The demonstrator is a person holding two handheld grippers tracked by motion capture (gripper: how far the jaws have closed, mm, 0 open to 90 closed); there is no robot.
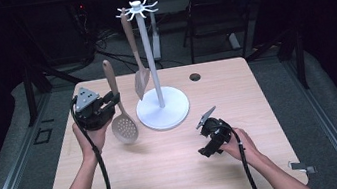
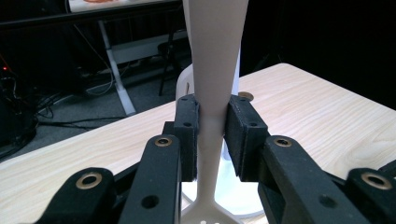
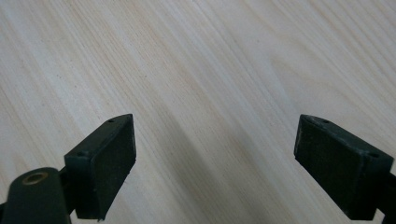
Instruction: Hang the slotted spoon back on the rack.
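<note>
My left tool (image 1: 113, 101) grips the slotted spoon (image 1: 124, 126) by its handle and holds it up above the worktop (image 1: 168, 175), just left of the white rack (image 1: 150, 51). A spatula (image 1: 141, 81) already hangs on the rack, so I think one is done and the spoon is left to hang. My right tool (image 1: 204, 142) is wide open and holds nothing, low over the wood. In the left tool view the spoon's top end is cut off, so I can't see its hanging hole.
</note>
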